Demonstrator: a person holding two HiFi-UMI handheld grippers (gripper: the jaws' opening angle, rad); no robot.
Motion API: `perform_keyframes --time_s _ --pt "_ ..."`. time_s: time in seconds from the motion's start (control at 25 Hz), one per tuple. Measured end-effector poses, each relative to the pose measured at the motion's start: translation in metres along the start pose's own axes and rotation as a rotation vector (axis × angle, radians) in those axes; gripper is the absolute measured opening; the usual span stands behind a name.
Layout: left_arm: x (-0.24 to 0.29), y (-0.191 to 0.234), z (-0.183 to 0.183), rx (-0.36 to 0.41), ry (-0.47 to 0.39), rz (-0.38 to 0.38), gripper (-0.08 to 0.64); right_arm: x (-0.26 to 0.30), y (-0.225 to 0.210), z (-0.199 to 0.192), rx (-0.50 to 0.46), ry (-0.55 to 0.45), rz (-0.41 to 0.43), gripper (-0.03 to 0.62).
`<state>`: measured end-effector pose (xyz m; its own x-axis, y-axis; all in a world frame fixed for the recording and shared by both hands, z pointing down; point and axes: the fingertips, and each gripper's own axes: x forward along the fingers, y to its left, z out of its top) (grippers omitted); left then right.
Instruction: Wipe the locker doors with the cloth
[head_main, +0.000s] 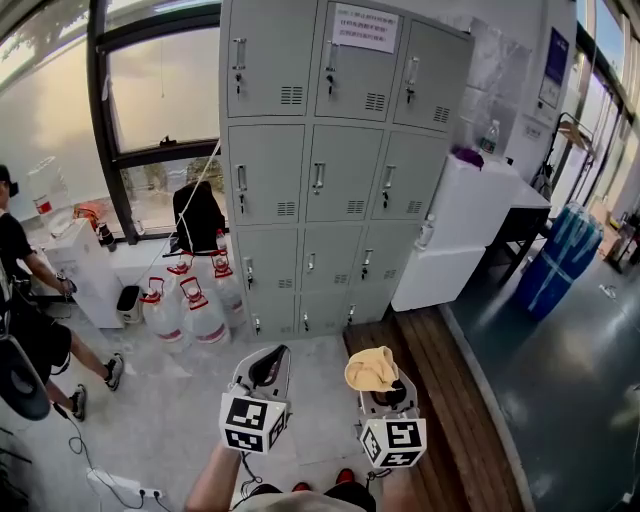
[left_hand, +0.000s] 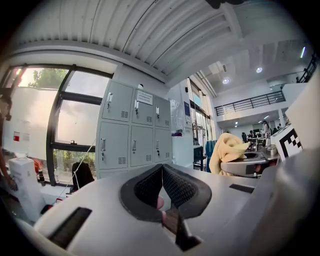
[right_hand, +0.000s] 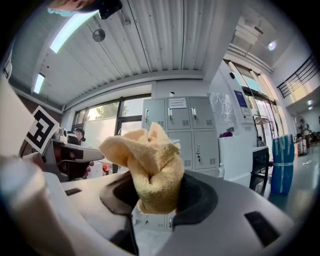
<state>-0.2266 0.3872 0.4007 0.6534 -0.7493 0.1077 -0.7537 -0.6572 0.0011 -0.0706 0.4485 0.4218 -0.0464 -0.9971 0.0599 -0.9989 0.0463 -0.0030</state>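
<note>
Right gripper view, right tool (right_hand: 156, 192) pinching cloth (right_hand: 149, 157)

Yellow terry cloth (right_hand: 150, 165), bunched into a wad, stands pinched in the right gripper (right_hand: 156, 196). Grey locker doors (head_main: 330, 160) ahead, all closed, well apart from it.

The head view looks steeply down from well back, past the left gripper (head_main: 268, 368) and right gripper (head_main: 388, 388), at the lockers (head_main: 330, 160). Each gripper view sits low behind its jaws, tilted up at those lockers; the left one also catches the cloth (left_hand: 227, 150)
</note>
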Motion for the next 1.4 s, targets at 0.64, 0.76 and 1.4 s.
perform_keyframes --time_s 0.64,0.76,1.4 --pt "0.116 0.045 0.003 0.001 0.011 0.102 0.023 0.128 -0.059 -0.005 0.041 -0.015 0.081 0.183" --pt "0.157 0.058 0.012 0.006 0.013 0.125 0.023 0.169 -0.082 -0.001 0.052 -0.016 0.096 0.183" --pt "0.35 0.12 0.041 0.012 0.009 0.234 0.023 0.368 -0.177 0.013 0.055 -0.027 0.208 0.183"
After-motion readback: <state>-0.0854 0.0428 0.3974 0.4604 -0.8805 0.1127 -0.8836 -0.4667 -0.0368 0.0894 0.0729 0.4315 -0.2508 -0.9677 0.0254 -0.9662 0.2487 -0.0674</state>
